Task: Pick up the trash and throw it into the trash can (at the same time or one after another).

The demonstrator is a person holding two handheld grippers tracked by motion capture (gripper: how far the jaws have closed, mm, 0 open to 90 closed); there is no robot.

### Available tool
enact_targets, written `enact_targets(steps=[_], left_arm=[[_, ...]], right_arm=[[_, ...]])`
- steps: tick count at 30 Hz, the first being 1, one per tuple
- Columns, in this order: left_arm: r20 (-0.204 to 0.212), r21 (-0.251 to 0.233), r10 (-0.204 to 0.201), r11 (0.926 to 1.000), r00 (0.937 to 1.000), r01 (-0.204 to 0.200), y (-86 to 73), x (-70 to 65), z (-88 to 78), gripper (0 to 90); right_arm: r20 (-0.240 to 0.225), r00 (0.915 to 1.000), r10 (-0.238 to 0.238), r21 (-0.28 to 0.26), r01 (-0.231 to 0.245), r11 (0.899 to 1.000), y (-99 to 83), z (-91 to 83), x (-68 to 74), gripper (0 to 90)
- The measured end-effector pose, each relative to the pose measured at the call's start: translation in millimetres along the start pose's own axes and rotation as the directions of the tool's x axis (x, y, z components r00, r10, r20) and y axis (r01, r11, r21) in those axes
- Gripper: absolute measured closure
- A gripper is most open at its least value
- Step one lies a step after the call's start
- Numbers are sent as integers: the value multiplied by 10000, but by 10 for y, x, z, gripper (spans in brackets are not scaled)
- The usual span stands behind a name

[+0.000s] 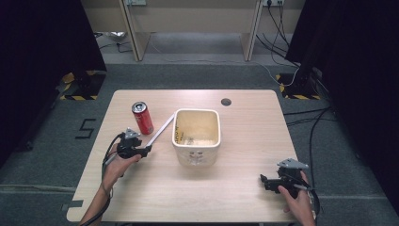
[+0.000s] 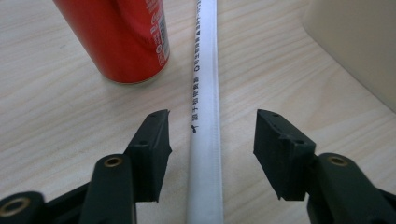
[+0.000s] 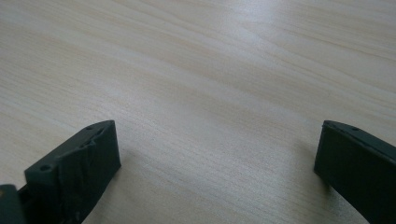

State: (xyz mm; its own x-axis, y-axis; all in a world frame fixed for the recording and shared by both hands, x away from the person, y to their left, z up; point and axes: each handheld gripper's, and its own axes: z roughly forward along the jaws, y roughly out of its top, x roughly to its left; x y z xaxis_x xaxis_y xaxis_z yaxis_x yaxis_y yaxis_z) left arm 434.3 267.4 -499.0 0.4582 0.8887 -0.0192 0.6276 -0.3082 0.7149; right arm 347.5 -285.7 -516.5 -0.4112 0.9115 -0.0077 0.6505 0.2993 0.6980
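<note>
A: Where the table's left edge [image 1: 89, 162] curved toward the person, how much room did the left gripper [image 1: 147, 150] have?

B: Plenty of bare wood lay on its outer side. The left gripper sat well inside that edge, its jaws set either side of the near end of the white paper sleeve [image 1: 160, 131], released, with a gap showing between each pad and the sleeve in the left gripper view. The sleeve [image 2: 205, 116] lay flat on the wood between them, not gripped.

A: And further in?

B: The red can [image 1: 142, 117] stood upright just left of the sleeve's run, near it but apart. The sleeve ran diagonally up to the cream tub [image 1: 196, 136], its far end at the tub's left rim; I could not tell whether it touched. The tub stood about mid-table.

A: Right of the tub?

B: Open wood all the way to the right edge, with a small dark hole [image 1: 226, 101] near the far edge. The right gripper [image 1: 264, 181] was low by the near right corner, close to the front edge, its jaws spread wide over bare tabletop [image 3: 210, 93], grasping nothing.
</note>
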Motion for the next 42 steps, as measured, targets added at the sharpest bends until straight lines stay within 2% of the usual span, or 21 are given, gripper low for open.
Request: enact_targets(steps=[5, 12, 15, 19, 21, 24, 25, 26, 31, 32, 36, 42], left_arm=[[-15, 284, 44, 9996, 10000, -44, 18, 3, 100, 512], [-151, 426, 89, 9991, 9998, -83, 41, 33, 173, 546], [-9, 423, 95, 9991, 10000, -95, 53, 43, 187, 598], [196, 431, 55, 9991, 9998, -64, 65, 43, 192, 731], [265, 500, 157, 9986, 9995, -170, 68, 49, 186, 781], [426, 555, 214, 9982, 9989, -237, 67, 48, 176, 792], [644, 445, 131, 9989, 9978, -160, 64, 44, 157, 793], [688, 401, 115, 9991, 9976, -142, 66, 44, 145, 793], [684, 144, 221, 9996, 9974, -231, 89, 22, 32, 793], [721, 126, 359, 9992, 9967, -369, 115, 6, -43, 794], [757, 0, 520, 9986, 9958, -522, 166, -8, -162, 793], [859, -173, 575, 9983, 9946, -562, 214, -24, -271, 792]], right_arm=[[-19, 10000, -35, -6, 35, 10000, 0, 1, -1, 2], [-42, 10000, -63, 9, 63, 10000, 0, -1, -1, 2], [-50, 10000, -82, 11, 82, 10000, 0, -1, 0, 2], [-69, 9999, -97, 7, 97, 10000, 0, -1, 1, 2], [-79, 9999, -105, 4, 105, 9999, 0, 0, 2, 2], [-89, 9999, -107, 1, 107, 9999, 0, -1, 2, 2], [-90, 9999, -109, -1, 109, 9999, 0, -1, 2, 2], [-92, 9999, -112, -1, 112, 9999, 0, -1, 2, 2], [-89, 9999, -121, -11, 121, 9999, 0, 0, 2, 2], [-88, 9999, -122, -15, 122, 9999, 0, 1, 2, 2], [-86, 9999, -148, -9, 148, 9999, 0, 0, 0, 2], [-97, 9999, -123, -3, 123, 9999, 0, 0, 2, 2]])
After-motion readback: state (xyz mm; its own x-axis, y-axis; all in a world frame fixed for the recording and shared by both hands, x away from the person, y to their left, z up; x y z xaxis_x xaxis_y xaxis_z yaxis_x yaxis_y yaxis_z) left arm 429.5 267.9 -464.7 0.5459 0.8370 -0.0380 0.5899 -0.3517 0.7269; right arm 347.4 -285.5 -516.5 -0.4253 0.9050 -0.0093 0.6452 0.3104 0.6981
